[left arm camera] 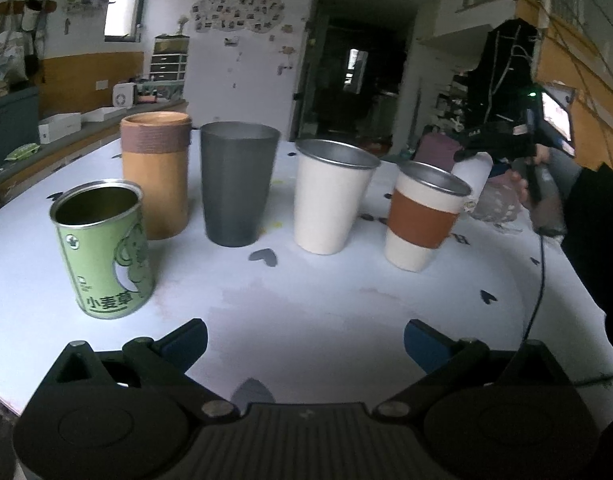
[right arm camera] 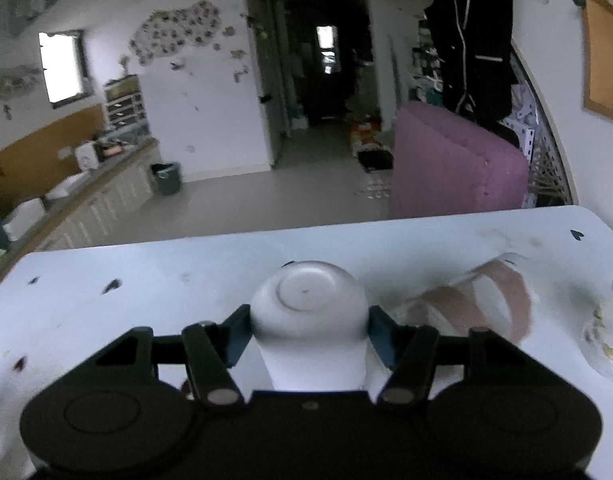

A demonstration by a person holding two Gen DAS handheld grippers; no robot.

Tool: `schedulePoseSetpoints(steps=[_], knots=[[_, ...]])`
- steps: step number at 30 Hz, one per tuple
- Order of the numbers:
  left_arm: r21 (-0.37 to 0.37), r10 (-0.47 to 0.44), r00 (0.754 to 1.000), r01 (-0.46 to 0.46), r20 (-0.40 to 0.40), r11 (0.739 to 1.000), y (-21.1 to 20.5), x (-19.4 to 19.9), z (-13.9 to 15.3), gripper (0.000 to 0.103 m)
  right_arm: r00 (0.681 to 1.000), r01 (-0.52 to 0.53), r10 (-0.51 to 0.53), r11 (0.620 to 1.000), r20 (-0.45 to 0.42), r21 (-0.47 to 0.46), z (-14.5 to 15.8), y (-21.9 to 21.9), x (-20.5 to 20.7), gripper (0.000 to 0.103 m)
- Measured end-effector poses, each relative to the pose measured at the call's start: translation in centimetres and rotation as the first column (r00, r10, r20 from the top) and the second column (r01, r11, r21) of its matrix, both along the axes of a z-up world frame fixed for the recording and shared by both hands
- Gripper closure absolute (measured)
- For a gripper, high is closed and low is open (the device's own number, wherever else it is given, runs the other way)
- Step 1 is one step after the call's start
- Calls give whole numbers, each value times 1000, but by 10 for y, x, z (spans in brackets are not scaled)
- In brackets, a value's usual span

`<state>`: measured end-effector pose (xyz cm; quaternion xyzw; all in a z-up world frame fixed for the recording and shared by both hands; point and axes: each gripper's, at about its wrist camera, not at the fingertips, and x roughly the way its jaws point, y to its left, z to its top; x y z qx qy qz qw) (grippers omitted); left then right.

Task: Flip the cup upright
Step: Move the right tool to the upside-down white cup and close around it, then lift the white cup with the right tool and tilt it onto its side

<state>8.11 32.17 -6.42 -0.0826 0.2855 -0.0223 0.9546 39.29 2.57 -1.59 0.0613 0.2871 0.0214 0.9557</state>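
My right gripper [right arm camera: 308,326] is shut on a white cup [right arm camera: 306,320], its flat base pointing away from the camera, held above the white table [right arm camera: 146,280]. In the left wrist view the same white cup [left arm camera: 472,174] hangs in the right gripper [left arm camera: 494,148] behind the row of cups, at the far right. My left gripper [left arm camera: 304,342] is open and empty, low over the table's near side.
A row of upright cups stands on the table [left arm camera: 306,300]: green can [left arm camera: 104,248], orange cylinder [left arm camera: 154,174], grey tumbler [left arm camera: 236,182], white metal cup [left arm camera: 330,196], white cup with brown sleeve [left arm camera: 422,216]. A transparent cup with a pink band [right arm camera: 478,304] is blurred at right. A cable [left arm camera: 536,300] trails down the right.
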Motion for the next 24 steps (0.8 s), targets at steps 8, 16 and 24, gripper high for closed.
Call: schedulePoseSetpoints(steps=[8,16,24], knots=[[-11,-90,996,90,26,996,-21,-10,1,0,993,-113,112,992,30,47,13,-10,-119,40],[4,-196,979,196,55,980,-44,-22,1,0,958,-285,284,957,37,51,11,12,-220,40],[16,-238,970,237,58,971,-57,-35,-4,0,879,-477,473,875,64,84,5,60,-295,40]])
